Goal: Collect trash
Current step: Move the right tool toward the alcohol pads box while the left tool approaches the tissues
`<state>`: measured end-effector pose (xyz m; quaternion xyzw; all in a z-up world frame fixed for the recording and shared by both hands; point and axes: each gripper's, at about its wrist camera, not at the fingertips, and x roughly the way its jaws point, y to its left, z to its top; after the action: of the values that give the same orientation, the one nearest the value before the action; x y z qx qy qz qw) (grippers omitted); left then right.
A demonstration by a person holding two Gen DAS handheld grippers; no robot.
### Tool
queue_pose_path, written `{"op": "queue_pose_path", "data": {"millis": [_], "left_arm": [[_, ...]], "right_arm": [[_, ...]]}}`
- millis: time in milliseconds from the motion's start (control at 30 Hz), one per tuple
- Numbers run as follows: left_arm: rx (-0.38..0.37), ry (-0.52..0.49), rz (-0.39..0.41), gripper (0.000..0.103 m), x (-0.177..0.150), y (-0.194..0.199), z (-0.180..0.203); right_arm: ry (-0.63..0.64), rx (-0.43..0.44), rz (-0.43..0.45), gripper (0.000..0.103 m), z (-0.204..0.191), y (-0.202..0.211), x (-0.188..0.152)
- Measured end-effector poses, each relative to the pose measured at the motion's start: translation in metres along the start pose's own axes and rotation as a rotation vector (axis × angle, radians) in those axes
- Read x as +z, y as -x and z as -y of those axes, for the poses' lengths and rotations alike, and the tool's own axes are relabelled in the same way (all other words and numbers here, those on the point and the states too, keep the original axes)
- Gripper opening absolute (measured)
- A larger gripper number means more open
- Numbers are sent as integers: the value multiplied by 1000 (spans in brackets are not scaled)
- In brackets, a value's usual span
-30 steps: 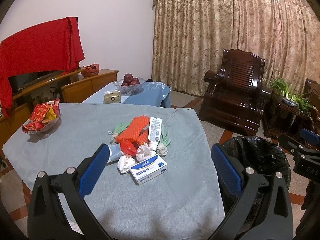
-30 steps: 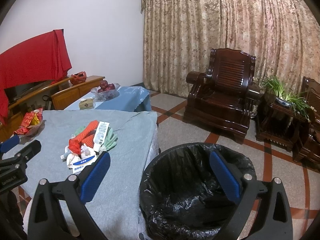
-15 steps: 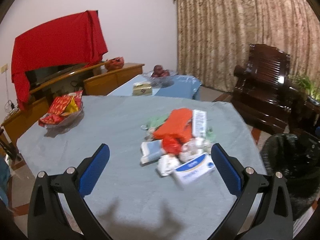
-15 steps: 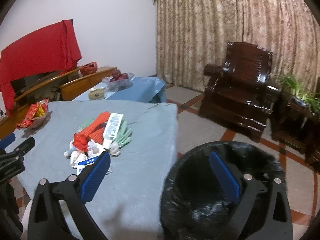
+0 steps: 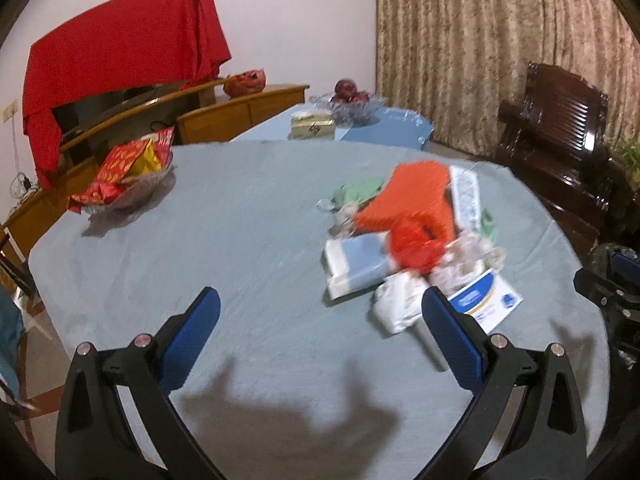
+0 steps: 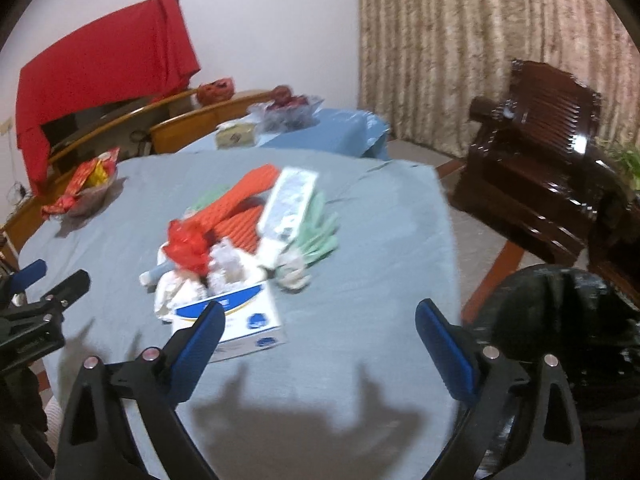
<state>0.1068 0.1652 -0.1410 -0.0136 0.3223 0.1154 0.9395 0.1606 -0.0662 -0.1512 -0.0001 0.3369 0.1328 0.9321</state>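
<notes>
A heap of trash lies on the grey tablecloth (image 5: 240, 240): an orange ribbed pack (image 5: 412, 196), a red crumpled bag (image 5: 416, 246), white crumpled tissues (image 5: 398, 302), a white-and-blue box (image 5: 486, 302) and a long white carton (image 5: 464, 196). My left gripper (image 5: 320, 332) hovers open over the table, the heap just beyond its right finger. In the right wrist view the box (image 6: 240, 316) sits behind the left finger of my open right gripper (image 6: 316, 340). The orange pack (image 6: 244, 208), the carton (image 6: 290, 208) and green gloves (image 6: 320, 232) lie further back.
A black-lined trash bin (image 6: 560, 340) stands on the floor right of the table. A glass bowl of red snack packets (image 5: 124, 180) sits at the table's far left. Behind are a blue-covered side table with a fruit bowl (image 5: 352, 102), a dark wooden armchair (image 6: 540, 160) and curtains.
Both grippers have swung left and moved in over the table. The trash heap now looks nearer and larger, and the bin has slid to the right edge of both views.
</notes>
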Motion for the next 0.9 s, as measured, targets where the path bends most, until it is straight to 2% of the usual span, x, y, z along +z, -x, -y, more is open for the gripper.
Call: {"op": "queue_pose_path", "data": {"millis": [200, 467, 733, 900], "left_arm": [[35, 10, -43, 98, -8, -20, -22], [35, 14, -80, 98, -15, -36, -37], [32, 22, -99, 98, -20, -43, -38], [23, 18, -109, 98, -24, -45, -31]], "right_arm": [[33, 48, -67, 94, -38, -29, -16], [95, 44, -126, 94, -74, -51, -34], [115, -3, -169, 95, -70, -63, -37], [102, -72, -182, 96, -44, -54, -38]]}}
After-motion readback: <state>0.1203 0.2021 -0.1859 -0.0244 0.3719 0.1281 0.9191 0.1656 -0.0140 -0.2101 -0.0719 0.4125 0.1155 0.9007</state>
